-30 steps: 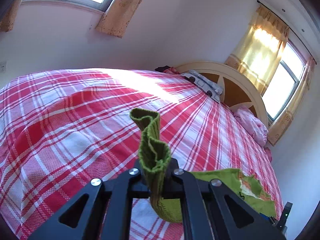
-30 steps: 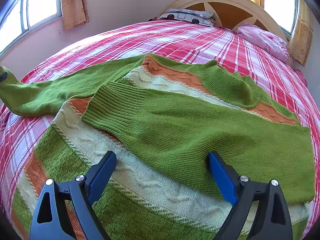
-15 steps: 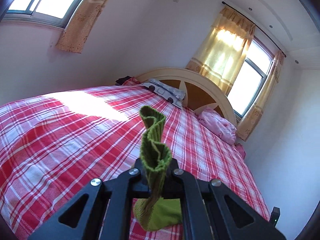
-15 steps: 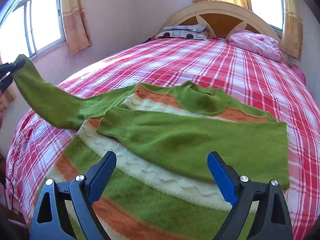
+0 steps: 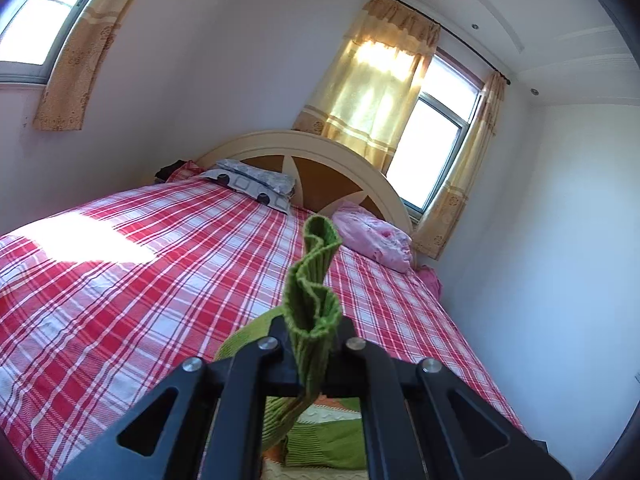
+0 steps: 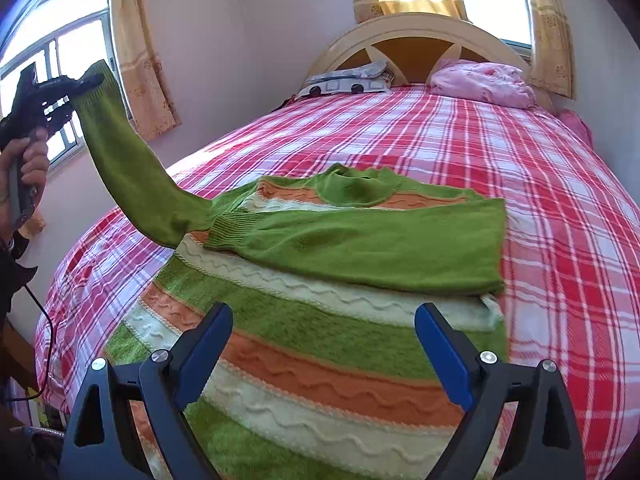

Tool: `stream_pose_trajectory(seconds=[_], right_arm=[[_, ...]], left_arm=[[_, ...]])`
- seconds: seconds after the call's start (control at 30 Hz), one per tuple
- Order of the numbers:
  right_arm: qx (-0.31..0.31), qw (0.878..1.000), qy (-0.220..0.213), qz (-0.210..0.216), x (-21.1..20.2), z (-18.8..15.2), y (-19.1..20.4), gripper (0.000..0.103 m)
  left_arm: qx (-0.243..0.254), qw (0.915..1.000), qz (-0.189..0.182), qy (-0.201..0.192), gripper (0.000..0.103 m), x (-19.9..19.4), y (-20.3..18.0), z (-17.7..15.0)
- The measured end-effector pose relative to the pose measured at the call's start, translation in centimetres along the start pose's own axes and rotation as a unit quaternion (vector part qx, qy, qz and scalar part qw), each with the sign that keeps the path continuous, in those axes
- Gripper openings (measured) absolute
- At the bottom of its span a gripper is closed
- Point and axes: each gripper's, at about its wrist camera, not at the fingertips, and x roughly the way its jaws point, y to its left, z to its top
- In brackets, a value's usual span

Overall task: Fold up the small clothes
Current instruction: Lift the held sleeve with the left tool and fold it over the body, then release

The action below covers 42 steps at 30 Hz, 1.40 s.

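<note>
Two claws are at work over a bed (image 6: pixel 540 184) covered with a red and white checked sheet. Spread on the sheet lies a knitted sweater (image 6: pixel 320 344) with green, orange and cream stripes, its green neckband pointing toward the headboard (image 6: pixel 412 36). One plain green sleeve (image 6: pixel 372 248) is folded flat across the chest, its ribbed cuff ending near the sweater's left edge as seen from the right wrist camera.

Up in the air to the left of that view, the left claw (image 6: pixel 86 80) is pinched tight on the cuff (image 5: pixel 312 308) of the other sleeve (image 6: pixel 132 176). That sleeve hangs in a slanting line from the claw down to the shoulder of the sweater, clear of the sheet for most of its run. From the left wrist camera the ribbed cuff sticks up crumpled between the closed black fingers, with a bit of the striped body showing below. A hand (image 6: pixel 30 160) grips the handle of this tool, and a thin black cable (image 6: pixel 44 320) hangs beneath it.

Low in its own view, the right claw (image 6: pixel 324 356) stands wide, blue fingers (image 6: pixel 444 360) spread well apart and holding nothing, above the lower half of the sweater.

Against the headboard rest a grey patterned pillow (image 6: pixel 348 80) and a pink pillow (image 6: pixel 484 80). Yellow curtains (image 5: pixel 380 76) frame the window behind.
</note>
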Motion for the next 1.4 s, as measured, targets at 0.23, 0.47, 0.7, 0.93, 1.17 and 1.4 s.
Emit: stream_pose_trajectory(seconds=[0.23,0.47,0.7,0.93,1.17,1.4], right_arm=[[0.024,1.0,-0.014,-0.007,-3.2,-2.2,-2.3,0.093],[0.045,0.999,-0.011,-0.003,-4.7,-4.5,-4.0,0.093],[0.061,0.998,-0.011,-0.002,-5.1,-6.6,-4.6,0.093],[0.074,0.997,0.0,0.0,-4.8,-8.6,-4.9,0.093],[0.087,0.996,0.01,0.008,-4.1,-9.1,-5.3,0.093],[0.086,0.996,0.02,0.019,-3.5,-9.2,-5.2,0.093]], left_arm=[[0.033,0.999,-0.027,0.011,0.005,2.3,-5.8,0.5],[0.049,0.9968,-0.053,0.033,0.005,4.7,-10.4,-0.7],[0.068,0.993,-0.068,0.068,0.005,9.0,-15.2,-5.3],[0.094,0.9855,-0.058,0.128,0.005,14.4,-19.1,-13.6],[0.114,0.9733,-0.061,0.19,0.005,17.8,-21.8,-19.7],[0.178,0.9489,-0.074,0.25,0.016,18.6,-24.0,-22.1]])
